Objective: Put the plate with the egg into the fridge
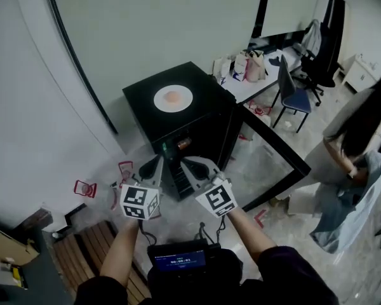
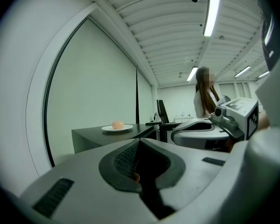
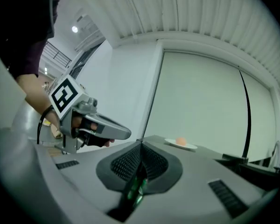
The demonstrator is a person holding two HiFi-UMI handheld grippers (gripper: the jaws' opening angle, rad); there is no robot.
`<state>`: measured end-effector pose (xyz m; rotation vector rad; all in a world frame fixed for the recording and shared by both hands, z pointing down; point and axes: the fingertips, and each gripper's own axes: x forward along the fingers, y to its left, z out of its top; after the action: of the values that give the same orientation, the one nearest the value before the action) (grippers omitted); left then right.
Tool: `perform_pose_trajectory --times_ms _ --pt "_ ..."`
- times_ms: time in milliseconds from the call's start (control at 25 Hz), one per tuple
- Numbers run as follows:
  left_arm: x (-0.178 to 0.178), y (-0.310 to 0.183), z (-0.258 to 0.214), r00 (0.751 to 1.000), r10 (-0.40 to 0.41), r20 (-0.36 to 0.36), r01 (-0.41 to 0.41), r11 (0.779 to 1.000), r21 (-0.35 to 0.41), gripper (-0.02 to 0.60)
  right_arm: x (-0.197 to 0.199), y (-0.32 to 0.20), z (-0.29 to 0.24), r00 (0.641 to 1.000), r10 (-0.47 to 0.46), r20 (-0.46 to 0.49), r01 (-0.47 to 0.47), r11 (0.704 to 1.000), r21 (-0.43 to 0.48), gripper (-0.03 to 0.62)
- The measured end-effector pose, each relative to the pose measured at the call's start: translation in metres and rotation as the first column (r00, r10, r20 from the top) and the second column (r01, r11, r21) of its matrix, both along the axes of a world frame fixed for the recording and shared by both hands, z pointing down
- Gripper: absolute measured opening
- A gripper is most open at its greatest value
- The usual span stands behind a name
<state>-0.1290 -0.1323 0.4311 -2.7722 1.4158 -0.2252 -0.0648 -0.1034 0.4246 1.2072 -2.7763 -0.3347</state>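
Plate [image 1: 173,98] sits flat on top of the fridge [image 1: 200,122], roughly mid-top and a bit toward the fridge's back wall side. Not inside the fridge.

Egg [image 1: 173,96] is on the middle of the plate, lying on its side. In the left gripper view the egg [image 2: 117,124] reads wider than tall, so its long axis is level with the fridge top and runs roughly across that view. Can't tell which end is the pointed one. From above it looks almost round. The plate [image 2: 117,128] is round, rim level, no tilt.

Fridge door [image 1: 276,164] is swung wide open to the fridge's right, glass panel facing up and out. The interior is dark, with a small green and orange glow near the top front edge.

Left tongs [image 1: 155,164]: jaws pressed together, nothing between them, held in front of the fridge's open front, below the top, well short of the plate. The left gripper view confirms the left tongs [image 2: 139,143] are closed and empty.

Right tongs [image 1: 189,164]: also closed and empty, just beside the left pair in front of the fridge opening. In the right gripper view the right tongs [image 3: 141,146] have pads meeting, with the plate [image 3: 181,144] and egg [image 3: 180,141] beyond them on the fridge top.

A person [image 1: 359,138] stands well right of the fridge, past the door. A chair [image 1: 292,97] is behind the fridge's right side.
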Motion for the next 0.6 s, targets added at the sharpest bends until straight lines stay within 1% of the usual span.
perform_pose_trajectory --times_ms 200,320,400,480,600 --pt "0.011 -0.039 -0.027 0.994 0.012 0.111 -0.017 0.999 0.043 0.011 0.007 -0.009 -0.01 0.994 0.001 -0.11 0.007 0.997 0.075 0.009" --pt "0.016 -0.077 -0.039 0.975 0.026 0.22 -0.037 0.998 0.046 0.011 0.006 -0.02 -0.014 0.981 0.02 -0.193 0.011 0.988 0.156 0.009" --pt "0.021 -0.108 -0.044 0.952 0.047 0.301 -0.06 0.998 0.034 0.01 0.005 -0.028 -0.016 0.964 0.045 -0.262 0.011 0.978 0.206 0.009" --pt "0.025 -0.141 -0.045 0.919 0.073 0.387 -0.09 0.996 0.025 0.01 0.004 -0.038 -0.015 0.937 0.074 -0.343 0.017 0.967 0.256 0.009" --pt "0.03 -0.189 -0.045 0.86 0.108 0.499 -0.132 0.991 0.014 0.009 0.001 -0.055 -0.01 0.873 0.125 -0.471 0.049 0.939 0.341 0.009"
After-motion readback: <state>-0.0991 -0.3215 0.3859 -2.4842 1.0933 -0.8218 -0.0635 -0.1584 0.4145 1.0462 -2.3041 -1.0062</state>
